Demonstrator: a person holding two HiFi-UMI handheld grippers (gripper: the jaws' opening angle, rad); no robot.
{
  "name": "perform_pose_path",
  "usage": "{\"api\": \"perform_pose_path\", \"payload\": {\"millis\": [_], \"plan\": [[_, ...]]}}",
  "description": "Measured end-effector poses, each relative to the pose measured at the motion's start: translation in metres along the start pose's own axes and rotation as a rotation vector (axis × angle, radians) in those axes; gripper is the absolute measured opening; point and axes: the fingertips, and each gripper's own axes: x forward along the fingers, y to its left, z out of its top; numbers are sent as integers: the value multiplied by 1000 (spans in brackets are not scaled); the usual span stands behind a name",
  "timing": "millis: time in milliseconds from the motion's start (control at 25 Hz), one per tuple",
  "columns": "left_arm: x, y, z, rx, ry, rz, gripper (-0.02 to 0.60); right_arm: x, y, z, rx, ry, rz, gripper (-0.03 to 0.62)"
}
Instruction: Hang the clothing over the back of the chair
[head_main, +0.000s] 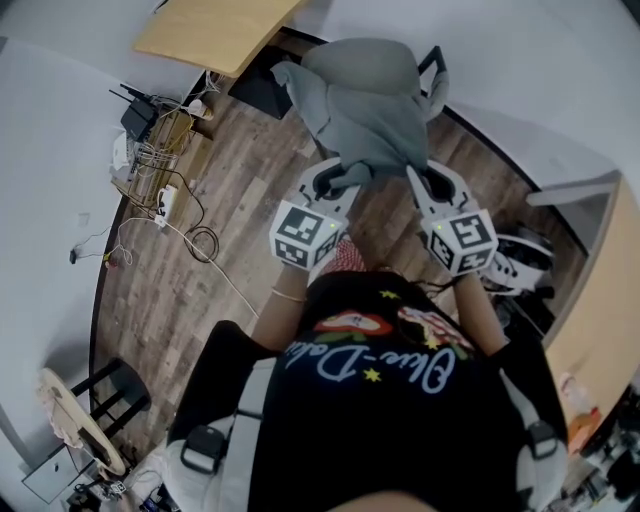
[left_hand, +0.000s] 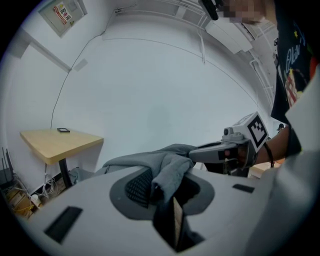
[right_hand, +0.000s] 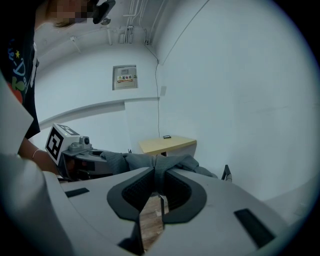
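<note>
A grey garment (head_main: 365, 115) lies bunched over the grey chair (head_main: 375, 55) ahead of me. Both grippers reach into its near edge. My left gripper (head_main: 335, 180) has its jaws apart, and a thick fold of the garment (left_hand: 170, 167) hangs loosely between them, with a dark gap beside it. My right gripper (head_main: 428, 185) is shut on a thin pinch of the same cloth (right_hand: 157, 167). In the left gripper view the right gripper (left_hand: 215, 152) shows at the right, holding the cloth. The right gripper view shows the left gripper (right_hand: 95, 157) at the left. A chair armrest (right_hand: 226, 172) pokes up behind the cloth.
A wooden table (head_main: 215, 30) stands by the wall behind the chair. Cables and a router (head_main: 150, 150) clutter the wood floor at left. A dark stool (head_main: 110, 395) sits near left, a white wheeled base (head_main: 520, 260) and another desk (head_main: 600, 330) at right.
</note>
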Motion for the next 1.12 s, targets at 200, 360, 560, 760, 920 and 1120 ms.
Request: {"api": "perform_pose_path", "payload": {"millis": [200,360,560,760,920,1120], "plan": [[-4,-4,-14,-21,36,25,89,-6,-1,-14,7,52,-11,51],[-7,-8,-22,-35,58,39,91,-13,-3,-22,12,74,-26,60],[-13,-8,-27,-20,80,67,91,-28,-11,-31,36,79,-59,59],[-17,-11,-31,-13,91,98,91,-40,-10,-33,38,71,-68,58],[-20,-13,-35,-23,110,126,115,-44,-3,-31,32,58,-57,58],[-26,-14,-39,-26,119,145,127,-47,4,-28,24,47,-47,58]]}}
